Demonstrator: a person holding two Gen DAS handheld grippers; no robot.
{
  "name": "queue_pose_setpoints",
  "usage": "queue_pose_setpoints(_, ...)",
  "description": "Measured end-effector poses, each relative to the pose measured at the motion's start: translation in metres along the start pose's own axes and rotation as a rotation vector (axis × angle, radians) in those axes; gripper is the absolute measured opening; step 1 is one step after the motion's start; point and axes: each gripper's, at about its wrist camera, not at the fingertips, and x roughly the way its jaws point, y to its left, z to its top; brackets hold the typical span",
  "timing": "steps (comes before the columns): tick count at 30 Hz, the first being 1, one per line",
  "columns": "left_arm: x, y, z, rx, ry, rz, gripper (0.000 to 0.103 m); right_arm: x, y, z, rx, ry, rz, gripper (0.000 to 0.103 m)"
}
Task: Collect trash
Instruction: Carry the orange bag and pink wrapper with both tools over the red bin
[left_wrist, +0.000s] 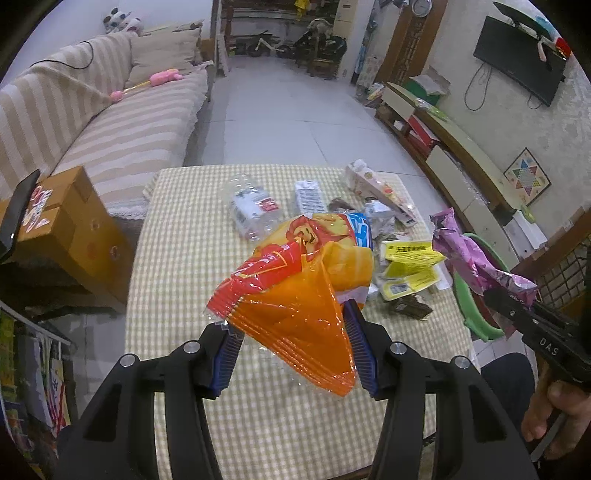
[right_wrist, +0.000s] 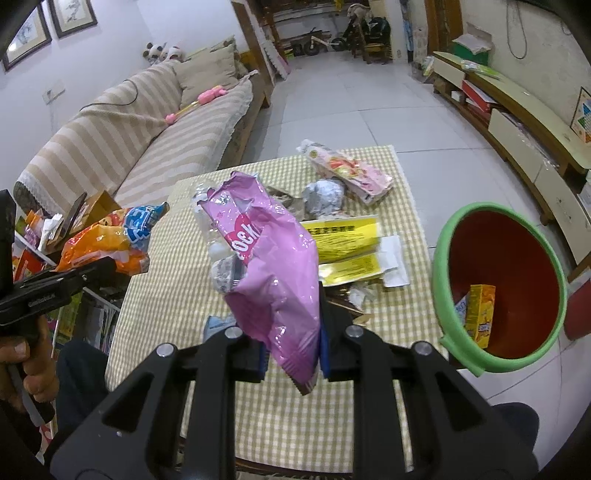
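My left gripper (left_wrist: 293, 343) is shut on an orange and red snack bag (left_wrist: 295, 295), held above the checked table (left_wrist: 184, 258). My right gripper (right_wrist: 291, 354) is shut on a pink snack bag (right_wrist: 269, 266), also above the table; that bag shows at the right of the left wrist view (left_wrist: 476, 258). The orange bag shows at the left of the right wrist view (right_wrist: 107, 240). A bin with a green rim (right_wrist: 441, 258) and red inside stands right of the table, with a yellow carton (right_wrist: 480, 310) in it.
On the table lie a crushed clear bottle (left_wrist: 251, 210), a white carton (left_wrist: 308, 195), a pink box (right_wrist: 351, 173), crumpled foil (right_wrist: 323, 197) and yellow packets (right_wrist: 347, 240). A striped sofa (left_wrist: 110, 122) and a cardboard box (left_wrist: 74, 229) stand to the left.
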Motion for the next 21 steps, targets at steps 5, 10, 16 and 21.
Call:
queue_pose_setpoints(5,0.005,-0.023,0.004,0.028,0.001,-0.025,0.05,-0.009,-0.024,0.0,0.038,-0.015,-0.024,0.02)
queue_pose_setpoints(10,0.012,-0.052,0.01,0.068,0.002,-0.057,0.05,-0.018,-0.054,-0.001,0.088,-0.031,-0.058,0.02)
queue_pose_setpoints(16,0.02,-0.09,0.018,0.121,0.007,-0.099,0.05,-0.03,-0.085,-0.003,0.141,-0.052,-0.095,0.02)
queue_pose_setpoints(21,0.03,-0.126,0.024,0.171,0.016,-0.138,0.05,-0.04,-0.115,-0.006,0.191,-0.067,-0.136,0.02)
